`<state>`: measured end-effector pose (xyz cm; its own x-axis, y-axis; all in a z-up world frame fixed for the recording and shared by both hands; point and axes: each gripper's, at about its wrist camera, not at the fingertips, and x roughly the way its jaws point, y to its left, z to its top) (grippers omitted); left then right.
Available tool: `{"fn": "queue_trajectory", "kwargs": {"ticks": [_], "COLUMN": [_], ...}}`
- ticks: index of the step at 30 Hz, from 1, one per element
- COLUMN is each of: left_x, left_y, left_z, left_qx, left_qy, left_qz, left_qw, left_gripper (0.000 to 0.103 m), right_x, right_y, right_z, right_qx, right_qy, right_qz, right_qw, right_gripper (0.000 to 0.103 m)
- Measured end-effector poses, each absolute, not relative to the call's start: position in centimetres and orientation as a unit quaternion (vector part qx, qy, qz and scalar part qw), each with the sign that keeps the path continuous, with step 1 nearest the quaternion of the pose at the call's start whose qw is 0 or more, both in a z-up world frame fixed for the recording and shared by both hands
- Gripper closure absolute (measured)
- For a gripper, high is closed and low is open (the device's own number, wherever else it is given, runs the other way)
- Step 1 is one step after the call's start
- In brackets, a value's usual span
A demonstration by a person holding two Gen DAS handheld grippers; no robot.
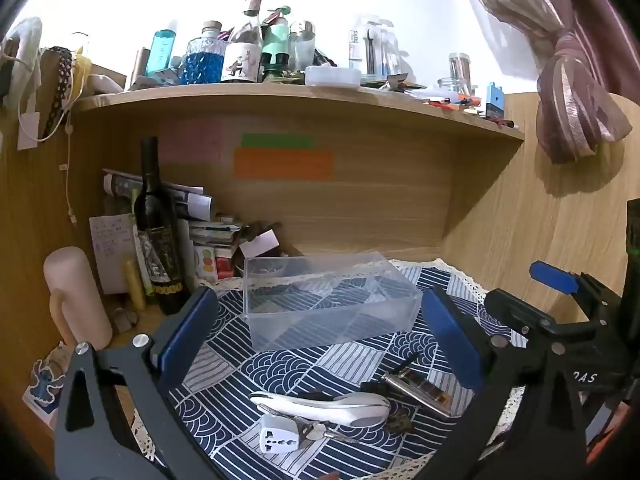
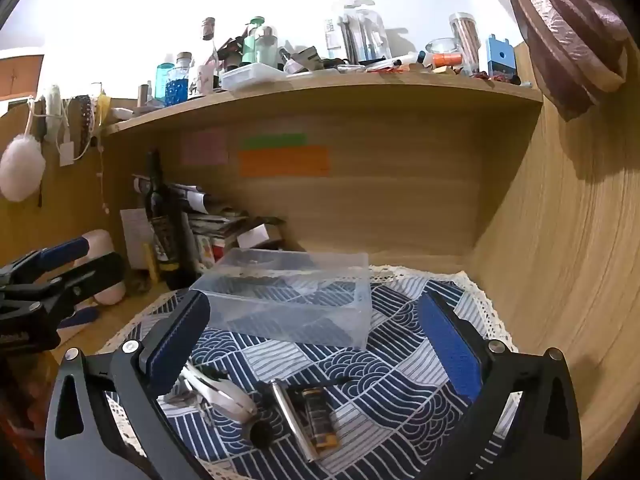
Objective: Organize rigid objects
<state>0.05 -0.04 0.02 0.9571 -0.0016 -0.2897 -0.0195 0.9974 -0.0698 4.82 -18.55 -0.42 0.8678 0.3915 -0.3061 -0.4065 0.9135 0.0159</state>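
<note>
The cloth (image 1: 280,364) was navy and white, patched with wave scallops and stripes, edged in cream lace. The storage box (image 1: 328,300) was clear plastic. The travel adapter (image 1: 278,436) was white, the gripper pads (image 2: 450,348) blue. A wine bottle (image 1: 154,236) looked near black. Orange, green and perhaps pink notes (image 1: 283,164) marked the wood-grain back panel (image 1: 380,208).

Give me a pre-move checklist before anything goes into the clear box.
1. Left hand-held gripper open, nothing held: ok.
2. Right hand-held gripper open, nothing held: ok.
3. Box upright, no lid on it: ok.
4. Box has room: cannot tell; its walls blur the inside.
5. Adapter, white tool and lighter lie loose on the mat: ok.
6. Keys free of the adapter: not ok, they touch.
</note>
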Motion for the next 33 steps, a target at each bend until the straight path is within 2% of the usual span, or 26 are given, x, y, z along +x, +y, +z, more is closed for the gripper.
{"fn": "queue_trajectory", "kwargs": {"ticks": [33], "left_x": [-0.2], "left_y": [-0.9], "left_z": [0.2], "left_qx": [-0.028], "left_qy": [0.134], "left_qz": [0.002], "left_qw": [0.991], "left_gripper": [0.000], "right_x": [4.7], "right_y": [-18.3], "right_z": [-0.5], "right_qx": [-0.022], "right_qy": [0.160], "right_qz": [0.211], "right_qw": [0.964], "right_gripper": [0.000]}}
